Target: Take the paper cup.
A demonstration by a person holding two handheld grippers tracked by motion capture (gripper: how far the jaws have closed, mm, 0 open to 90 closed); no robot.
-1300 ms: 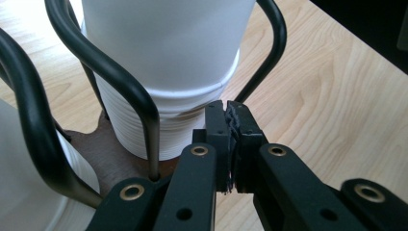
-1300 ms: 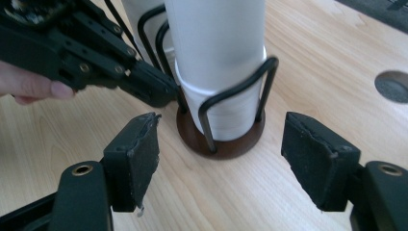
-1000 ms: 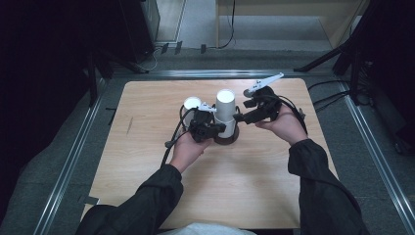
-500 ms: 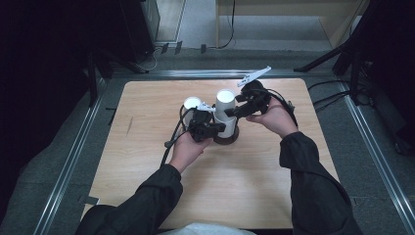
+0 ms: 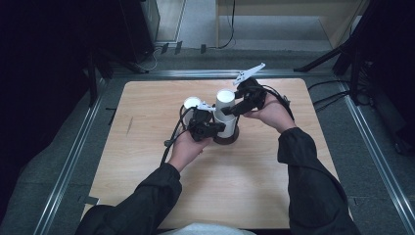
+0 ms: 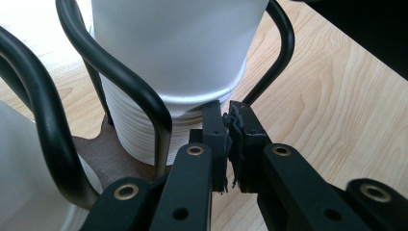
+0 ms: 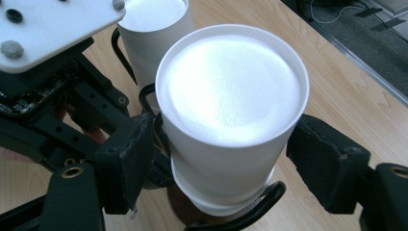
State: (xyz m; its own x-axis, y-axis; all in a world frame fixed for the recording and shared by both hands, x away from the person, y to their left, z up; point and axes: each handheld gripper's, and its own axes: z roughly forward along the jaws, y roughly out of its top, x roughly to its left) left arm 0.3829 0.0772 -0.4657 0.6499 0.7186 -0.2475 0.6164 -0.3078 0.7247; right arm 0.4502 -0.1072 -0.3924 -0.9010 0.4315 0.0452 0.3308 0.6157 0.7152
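White cup (image 7: pixel 231 110) between open right hand-held gripper (image 7: pixel 231 159) jaws, table (image 5: pixel 147 98) edge near

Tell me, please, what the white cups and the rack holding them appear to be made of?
Top white cup: probably foam, with a matte, grainy inside and rolled rim. Rack: looks like bent metal rod with a smooth black coating, standing on a brown base, possibly wood.

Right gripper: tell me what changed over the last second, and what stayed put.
The right gripper has moved in from the right to the top white cup; its jaws have just been opening and now straddle it, not pressing. The left gripper, shut, and the black wire holder stayed as they were.
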